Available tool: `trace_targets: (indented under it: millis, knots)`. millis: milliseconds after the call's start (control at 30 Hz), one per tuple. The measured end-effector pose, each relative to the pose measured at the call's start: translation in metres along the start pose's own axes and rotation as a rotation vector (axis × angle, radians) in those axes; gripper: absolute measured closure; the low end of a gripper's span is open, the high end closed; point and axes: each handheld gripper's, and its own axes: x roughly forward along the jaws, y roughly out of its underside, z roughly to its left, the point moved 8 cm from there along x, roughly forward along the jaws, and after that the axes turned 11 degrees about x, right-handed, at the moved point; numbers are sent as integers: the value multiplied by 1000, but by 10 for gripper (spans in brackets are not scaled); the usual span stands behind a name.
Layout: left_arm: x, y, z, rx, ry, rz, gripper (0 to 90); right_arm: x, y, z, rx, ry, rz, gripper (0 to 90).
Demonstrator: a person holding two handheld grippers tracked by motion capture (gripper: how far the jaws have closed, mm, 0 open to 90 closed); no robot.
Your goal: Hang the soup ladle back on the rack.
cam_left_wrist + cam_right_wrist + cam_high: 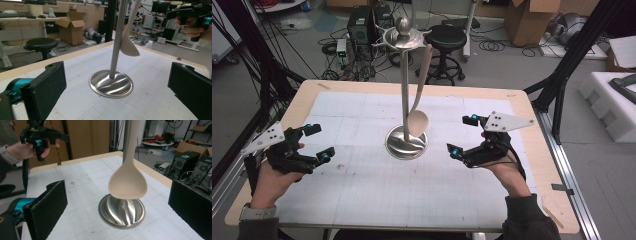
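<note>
Two grippers: both raised over the bench [362, 200], one on either side of the utensil stand [406, 90]
Landmark: the steel utensil stand, its round base [406, 143] resting mid-bench on the white gridded mat [362, 175]
Spoon: a beige plastic serving spoon [418, 116] hangs by its handle from the stand's top ring [404, 37], bowl down, close beside the pole and just above the base; it looks clear of the base in the right gripper view [127, 182]
Right gripper: right of the stand [460, 134], aimed at the spoon bowl
Right fingers: spread wide [48, 205], nothing between the pads; they hold nothing and touch nothing, and the spoon hangs free beyond them
Left gripper: left of the stand [319, 142], well apart from it
Left fingers: also spread [47, 87], holding nothing, with the pole and base ahead of them
Step in hand: judging by the spoon hanging freely and the right fingers standing wide near it, this looks like the moment around hanging the spoon, with the right hand free of it
Next move: probably drawing the right gripper away from the stand without brushing the spoon bowl
Risk: a knock on the bowl could set the spoon swinging or lift its handle off the ring
</note>
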Motion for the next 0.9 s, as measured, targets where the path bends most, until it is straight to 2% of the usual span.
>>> trace_targets:
  millis: [100,300,433,633,900]
  knots:
    - [2,-1,-2,5,6,-5,22,-6,10,-8,49,-2,-30,12]
    - [2,-1,-3,-10,20,-5,22,-20,30,-24,110,46,-67,12]
    - [2,-2,-3,-14,21,-10,22,-29,45,-33,128,91,-80,12]
    - [3,1,-1,-15,14,1,22,-35,65,-41,125,144,-28,12]
    - [4,4,-1,-14,10,7,22,-53,68,-45,146,125,-72,12]
